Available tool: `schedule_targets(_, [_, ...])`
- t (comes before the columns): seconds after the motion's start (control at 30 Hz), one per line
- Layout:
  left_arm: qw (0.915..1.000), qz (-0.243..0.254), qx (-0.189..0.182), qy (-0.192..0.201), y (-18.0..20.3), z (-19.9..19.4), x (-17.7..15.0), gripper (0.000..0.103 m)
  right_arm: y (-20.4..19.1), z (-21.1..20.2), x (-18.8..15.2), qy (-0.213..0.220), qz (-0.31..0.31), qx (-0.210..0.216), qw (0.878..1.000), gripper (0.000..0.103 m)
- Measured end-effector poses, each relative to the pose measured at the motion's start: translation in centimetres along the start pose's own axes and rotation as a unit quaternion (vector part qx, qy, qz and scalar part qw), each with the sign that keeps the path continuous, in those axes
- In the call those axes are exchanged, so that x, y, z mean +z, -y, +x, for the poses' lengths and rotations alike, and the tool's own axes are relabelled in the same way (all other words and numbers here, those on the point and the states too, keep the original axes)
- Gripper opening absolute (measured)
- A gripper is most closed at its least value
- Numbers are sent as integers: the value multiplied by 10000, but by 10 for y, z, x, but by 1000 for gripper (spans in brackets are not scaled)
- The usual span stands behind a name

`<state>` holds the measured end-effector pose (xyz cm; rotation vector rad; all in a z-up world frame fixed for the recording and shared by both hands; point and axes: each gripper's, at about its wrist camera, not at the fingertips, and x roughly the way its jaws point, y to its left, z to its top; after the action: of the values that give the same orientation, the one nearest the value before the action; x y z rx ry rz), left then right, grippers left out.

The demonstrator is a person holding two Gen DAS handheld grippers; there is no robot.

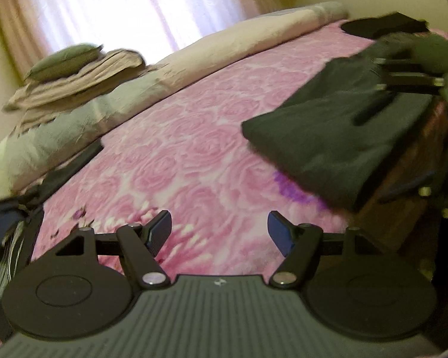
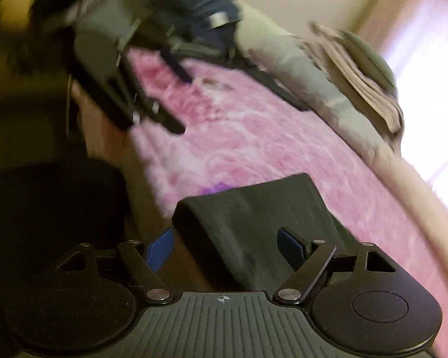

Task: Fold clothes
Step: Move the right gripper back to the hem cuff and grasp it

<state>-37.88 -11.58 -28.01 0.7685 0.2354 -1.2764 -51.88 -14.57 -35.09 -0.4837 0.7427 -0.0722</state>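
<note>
Both tools gape, hold nothing. Folded dark garment (image 2: 254,223) lies at bed (image 1: 194,155) edge under your right tool (image 2: 225,246); left tool (image 1: 219,232) well apart. Square its corners before next fold.

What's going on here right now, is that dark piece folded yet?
The dark garment lies folded in a neat rectangle near the edge of the pink floral bedspread. Both tongs are open and holding nothing: the right tongs hover right over the garment, the left tongs over bare bedspread. Another dark folded item sits farther back.
</note>
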Motion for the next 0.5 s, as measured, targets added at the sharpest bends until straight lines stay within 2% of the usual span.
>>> schedule_targets(0.1, [9981, 569, -118, 208, 12, -2, -4, 72, -4, 18, -5, -194, -426, -57, 9989, 69])
schedule_targets(0.27, [9924, 1066, -368, 494, 29, 0, 0, 74, 6, 25, -13, -372, -583, 11, 9976, 69])
schedule_targets(0.33, [9902, 1186, -434, 596, 35, 2, 5, 74, 18, 8, -17, -308, -172, 95, 9993, 69])
schedule_targets(0.4, [9880, 1276, -512, 707, 41, 3, 10, 74, 41, -14, -28, -186, 666, 100, 9976, 69])
schedule_targets(0.47, [9868, 1197, -664, 861, 44, 3, 18, 74, 67, -39, -45, -24, 1656, -78, 9862, 69])
schedule_targets(0.5, [9863, 1151, -752, 911, 47, 4, 23, 74, 83, -54, -58, 100, 2292, -224, 9731, 69])
